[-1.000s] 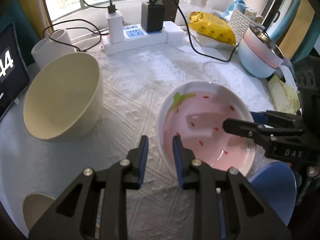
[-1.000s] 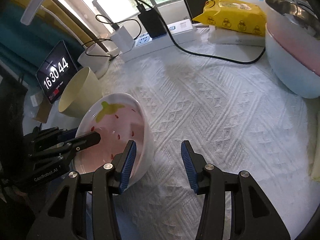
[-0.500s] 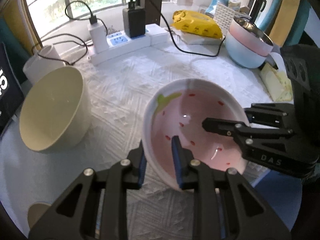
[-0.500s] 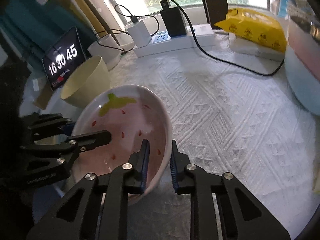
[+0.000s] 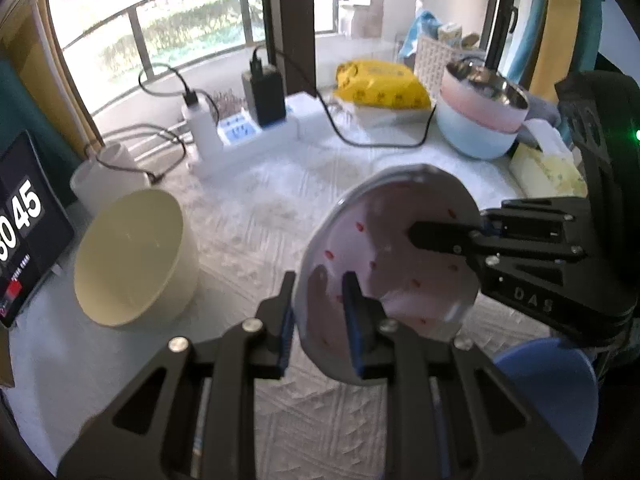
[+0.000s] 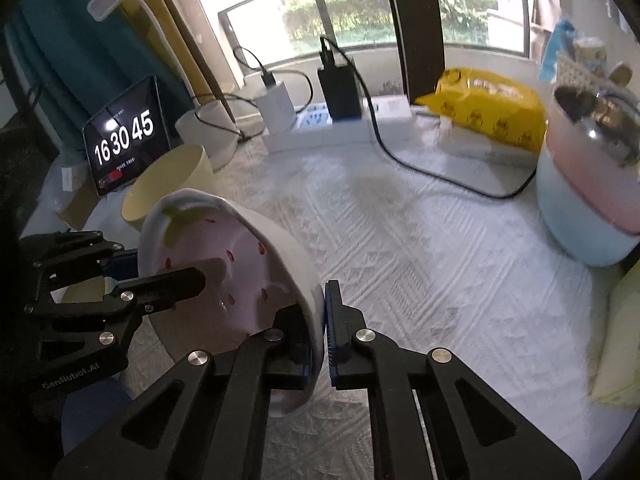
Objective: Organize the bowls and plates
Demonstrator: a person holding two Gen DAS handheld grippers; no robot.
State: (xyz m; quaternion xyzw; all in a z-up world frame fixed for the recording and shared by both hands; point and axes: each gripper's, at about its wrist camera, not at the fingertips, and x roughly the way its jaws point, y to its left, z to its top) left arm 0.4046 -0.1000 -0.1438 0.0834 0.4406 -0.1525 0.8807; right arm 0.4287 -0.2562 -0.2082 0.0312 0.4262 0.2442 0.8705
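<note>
Two grippers, left gripper (image 5: 318, 320) and right gripper (image 6: 320, 332), fingers clamped on strawberry bowl's (image 5: 392, 256) opposite rims, mid-frame, tilted above counter (image 6: 420, 248). Mid-carry; next probably nesting into cream bowl (image 5: 132, 260), lower left.

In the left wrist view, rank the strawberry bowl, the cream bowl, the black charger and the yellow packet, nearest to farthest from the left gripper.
From the left gripper:
1. Strawberry bowl, clamped by its rim between the fingers.
2. Cream bowl, on the table to the left.
3. Black charger, on the power strip at the back.
4. Yellow packet, at the back right.
</note>
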